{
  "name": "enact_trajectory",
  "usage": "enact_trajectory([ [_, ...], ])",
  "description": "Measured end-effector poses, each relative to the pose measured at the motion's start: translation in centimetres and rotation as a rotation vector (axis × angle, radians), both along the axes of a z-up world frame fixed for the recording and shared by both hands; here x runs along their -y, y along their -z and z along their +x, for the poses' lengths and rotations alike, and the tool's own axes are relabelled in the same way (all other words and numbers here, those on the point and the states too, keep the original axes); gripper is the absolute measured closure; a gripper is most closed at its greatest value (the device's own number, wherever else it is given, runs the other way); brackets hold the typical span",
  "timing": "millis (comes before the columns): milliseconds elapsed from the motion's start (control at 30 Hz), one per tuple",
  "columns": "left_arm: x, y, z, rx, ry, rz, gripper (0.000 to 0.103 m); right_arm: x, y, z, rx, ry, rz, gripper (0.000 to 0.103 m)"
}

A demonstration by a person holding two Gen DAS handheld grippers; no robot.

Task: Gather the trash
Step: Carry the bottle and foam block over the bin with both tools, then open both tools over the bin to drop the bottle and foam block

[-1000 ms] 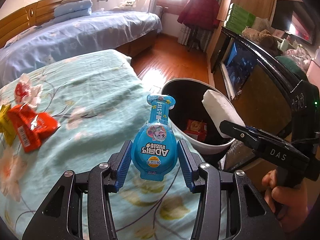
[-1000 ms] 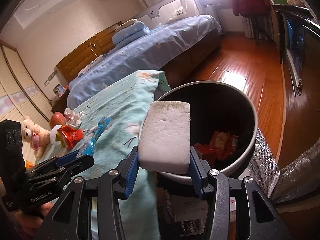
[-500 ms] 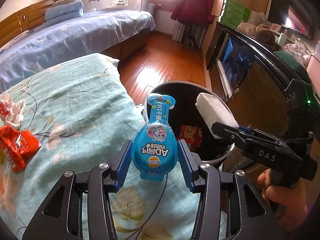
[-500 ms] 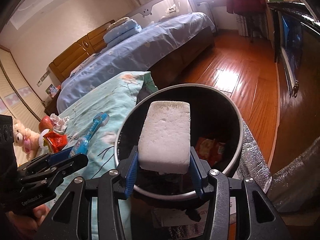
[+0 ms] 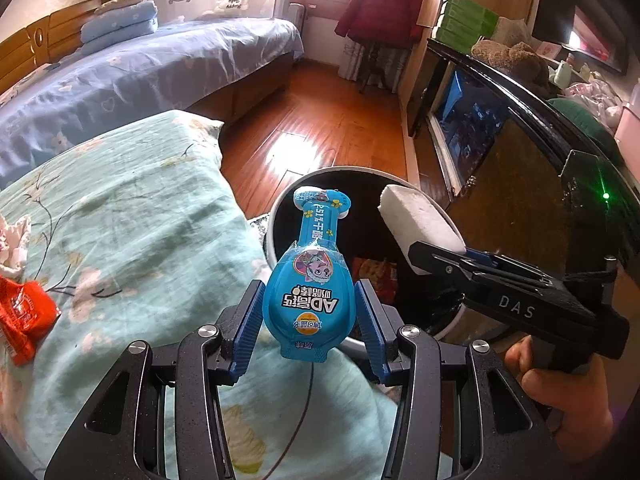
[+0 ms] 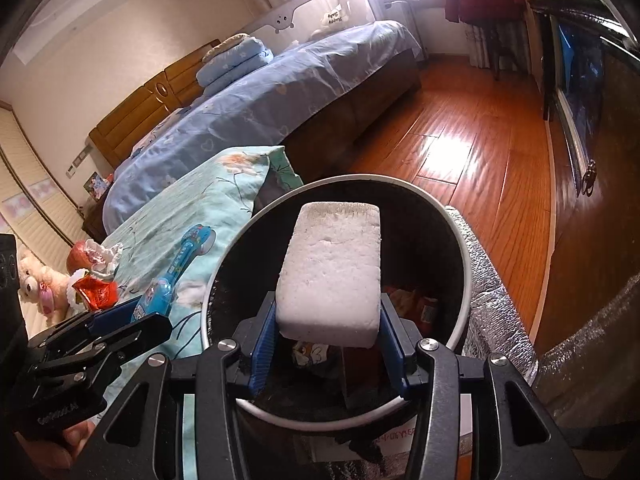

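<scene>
- Two pieces of trash are in hand, both near the bin [image 6: 460,240]: a blue packet [image 5: 310,300] on the left and a white foam block [image 6: 332,276] on the right.
- Packet: it looks light, a thin plastic shell with a bulbous body and a slim neck. The glossy film is likely slippery, so the widest part of the body is the sensible place to pinch, and that is where the left gripper [image 5: 310,312] has its jaws closed on it. The neck points far, over the bin's near left rim.
- Block: it looks very light and stiff but crumbly, with a rough, grippy surface. A hard squeeze could dent or shed it. The right gripper [image 6: 328,336] clamps its near end across the narrow sides, and the rest juts out over the bin's mouth.
- Bin: round, dark inside with a pale rim, it stands on the wood floor just right of the bed [image 5: 120,240]. Red wrappers [image 6: 420,304] already lie in its bottom.
- Bed: to the far left on the teal floral cover lies a red wrapper [image 5: 24,316] beside crumpled white paper [image 5: 14,240], probably trash not yet collected.
- A person's hand [image 5: 560,392] grips the right tool's handle.
</scene>
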State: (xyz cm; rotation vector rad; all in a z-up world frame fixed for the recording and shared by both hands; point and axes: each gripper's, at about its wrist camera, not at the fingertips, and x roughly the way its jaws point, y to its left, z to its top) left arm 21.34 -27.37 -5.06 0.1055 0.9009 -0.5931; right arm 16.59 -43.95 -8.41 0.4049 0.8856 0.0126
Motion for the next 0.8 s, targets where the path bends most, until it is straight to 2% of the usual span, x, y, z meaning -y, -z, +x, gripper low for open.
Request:
enact_trajectory([
  [800,2.2,0.2,1.0,-0.006,0.025,0.000,0.058,1.2,0.0,0.8,-0.006,0.021,0.005,0.052],
])
